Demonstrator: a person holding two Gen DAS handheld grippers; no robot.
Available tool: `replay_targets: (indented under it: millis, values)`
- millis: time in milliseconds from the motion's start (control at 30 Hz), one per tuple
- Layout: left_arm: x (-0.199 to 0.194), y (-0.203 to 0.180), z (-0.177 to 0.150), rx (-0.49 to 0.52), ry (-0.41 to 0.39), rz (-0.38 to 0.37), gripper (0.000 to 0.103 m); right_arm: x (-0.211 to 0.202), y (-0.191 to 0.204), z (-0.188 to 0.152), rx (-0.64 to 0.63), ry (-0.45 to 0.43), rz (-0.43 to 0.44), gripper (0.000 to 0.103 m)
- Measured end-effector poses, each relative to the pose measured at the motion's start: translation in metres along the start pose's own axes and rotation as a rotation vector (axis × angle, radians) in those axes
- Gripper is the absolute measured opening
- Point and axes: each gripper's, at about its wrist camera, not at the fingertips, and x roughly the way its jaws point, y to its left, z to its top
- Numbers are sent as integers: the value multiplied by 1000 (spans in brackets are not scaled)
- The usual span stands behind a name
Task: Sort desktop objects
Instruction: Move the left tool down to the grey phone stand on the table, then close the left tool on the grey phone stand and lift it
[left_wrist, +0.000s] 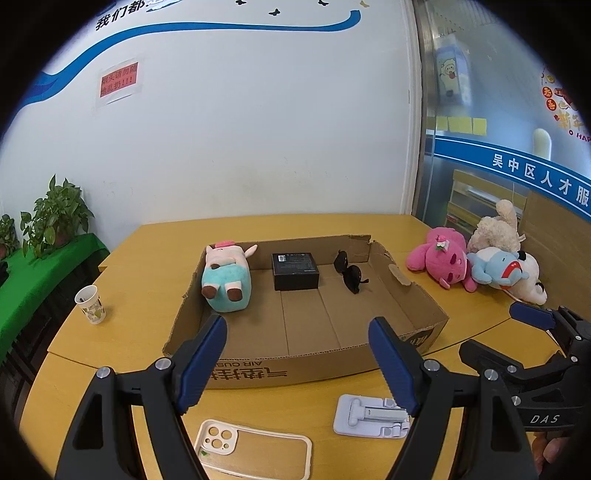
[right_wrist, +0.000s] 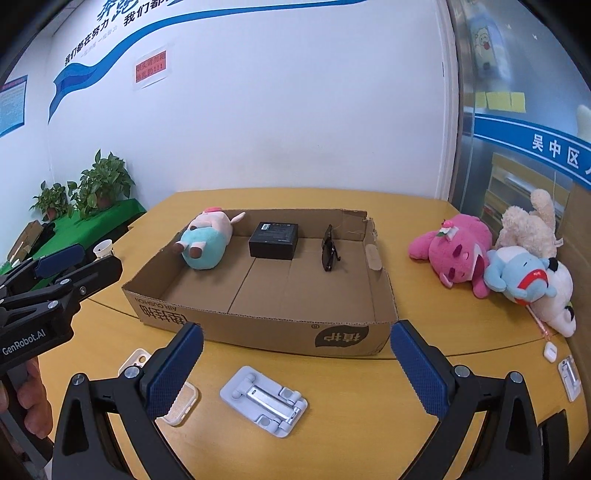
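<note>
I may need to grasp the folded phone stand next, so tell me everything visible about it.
The phone stand is pale lavender plastic with a silvery metal arm, folded flat. It lies on the yellow table in front of the cardboard box, right of the phone case, touching nothing else, between the open right gripper's fingers in view.

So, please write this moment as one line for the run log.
left gripper: open, empty | right gripper: open, empty | box: plush, black case, sunglasses

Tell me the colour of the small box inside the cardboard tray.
Black, with a small label on top; the small rectangular box shows best in the right wrist view.
</note>
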Motion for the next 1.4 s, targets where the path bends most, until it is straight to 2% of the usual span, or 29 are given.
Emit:
replay_targets:
  millis: [133,300,433,567,733,833,900,967,1133,1267,1400]
  values:
    - [7,-3,-6,13,26,-12,79,9,-9,-12,22,28,8,103]
    - [22,-3,-22,13,96,-53,79,34,-25,-38,68,114,25,103]
    - [47,0,-49,-9,209,-119,79,61,-28,-63,73,204,26,103]
    - [79,3,-74,-43,327,-142,79,90,-22,-85,60,296,49,103]
    - [105,-1,-93,-9,401,-162,79,117,-13,-102,38,360,69,102]
    - [117,-7,-100,22,445,-190,79,129,-9,-108,23,386,61,93]
    - [123,-11,-102,42,456,-207,79,136,-12,-114,24,411,51,77]
    - [129,-15,-105,60,467,-213,79,136,-17,-118,48,409,71,77]
    - [145,-32,-114,80,525,-258,78,131,-40,-122,90,405,54,76]
    - [145,-49,-122,100,549,-303,78,125,-62,-123,138,408,47,65]
    - [147,-58,-132,70,615,-330,78,120,-64,-123,134,406,95,64]
